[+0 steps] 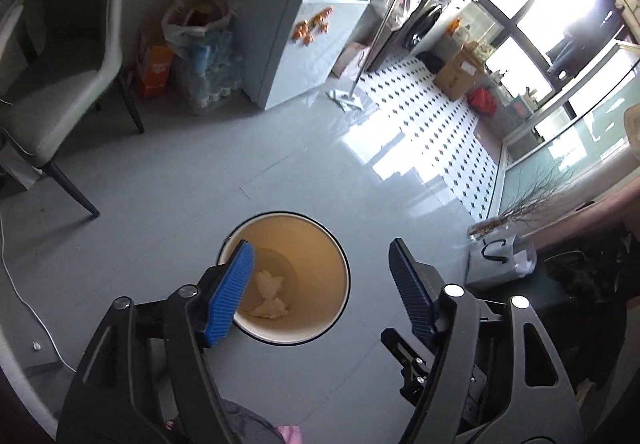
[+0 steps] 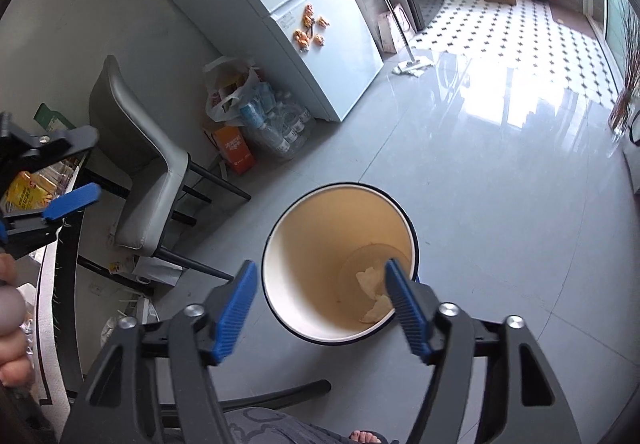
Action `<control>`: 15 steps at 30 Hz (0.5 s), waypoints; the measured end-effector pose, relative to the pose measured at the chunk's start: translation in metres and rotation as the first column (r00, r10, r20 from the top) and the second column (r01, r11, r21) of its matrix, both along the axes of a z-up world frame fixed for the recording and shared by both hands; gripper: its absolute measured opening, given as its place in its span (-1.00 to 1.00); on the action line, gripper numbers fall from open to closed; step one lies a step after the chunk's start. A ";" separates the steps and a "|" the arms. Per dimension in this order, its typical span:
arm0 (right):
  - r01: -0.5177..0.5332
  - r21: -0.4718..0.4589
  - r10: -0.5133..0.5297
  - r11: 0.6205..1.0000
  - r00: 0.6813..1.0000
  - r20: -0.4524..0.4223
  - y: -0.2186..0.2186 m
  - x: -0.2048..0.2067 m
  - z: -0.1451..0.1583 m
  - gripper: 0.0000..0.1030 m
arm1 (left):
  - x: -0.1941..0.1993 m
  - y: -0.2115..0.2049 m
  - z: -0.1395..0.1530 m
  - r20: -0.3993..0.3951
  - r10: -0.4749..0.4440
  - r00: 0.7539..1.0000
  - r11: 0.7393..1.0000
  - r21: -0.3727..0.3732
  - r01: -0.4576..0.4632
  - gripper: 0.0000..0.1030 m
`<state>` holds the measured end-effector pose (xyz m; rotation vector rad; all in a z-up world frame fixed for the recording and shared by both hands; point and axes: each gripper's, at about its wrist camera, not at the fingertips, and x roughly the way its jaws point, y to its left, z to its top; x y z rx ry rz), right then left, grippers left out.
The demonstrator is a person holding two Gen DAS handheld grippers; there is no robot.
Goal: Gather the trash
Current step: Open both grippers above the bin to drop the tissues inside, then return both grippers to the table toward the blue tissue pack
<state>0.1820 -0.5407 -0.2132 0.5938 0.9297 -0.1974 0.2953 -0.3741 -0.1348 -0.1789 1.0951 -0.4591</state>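
A round trash bin (image 1: 320, 328) with a cream inside and dark rim stands on the grey floor. Crumpled pale paper (image 1: 272, 294) lies at its bottom. My left gripper (image 1: 322, 248) is open and empty, held above the bin's right side. In the right wrist view the bin (image 2: 288, 236) sits just ahead, with the paper (image 2: 370, 280) inside. My right gripper (image 2: 320, 270) is open and empty, directly above the bin. The left gripper (image 2: 64, 168) also shows at the left edge of the right wrist view.
A grey chair (image 2: 148, 164) stands left of the bin beside a dark-edged table (image 2: 52, 284). A fridge (image 2: 296, 12), bagged bottles (image 2: 272, 124) and an orange box (image 2: 234, 148) stand behind. A vase of twigs (image 1: 520, 204) and a bag (image 1: 496, 256) are at the right.
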 end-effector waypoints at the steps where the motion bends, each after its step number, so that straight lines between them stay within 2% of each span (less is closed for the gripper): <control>1: 0.001 -0.008 -0.001 1.000 1.000 0.006 0.002 0.000 0.004 0.51 | -0.005 0.010 0.010 0.027 0.012 1.000 1.000 0.002 -0.012 0.47; 6: 0.035 -0.088 -0.030 0.995 0.998 0.051 0.021 -0.005 0.039 0.86 | -0.020 0.053 0.046 0.088 0.062 0.994 0.998 -0.030 -0.059 0.57; 10: 0.032 -0.125 -0.026 0.992 0.998 0.050 0.041 -0.003 0.064 0.85 | -0.041 0.099 0.080 0.148 0.111 0.983 0.991 -0.093 -0.098 0.58; 15: 0.022 -0.172 -0.007 0.985 0.996 0.091 0.072 -0.001 0.100 0.85 | -0.074 0.158 0.115 0.248 0.216 0.945 0.973 -0.135 -0.187 0.73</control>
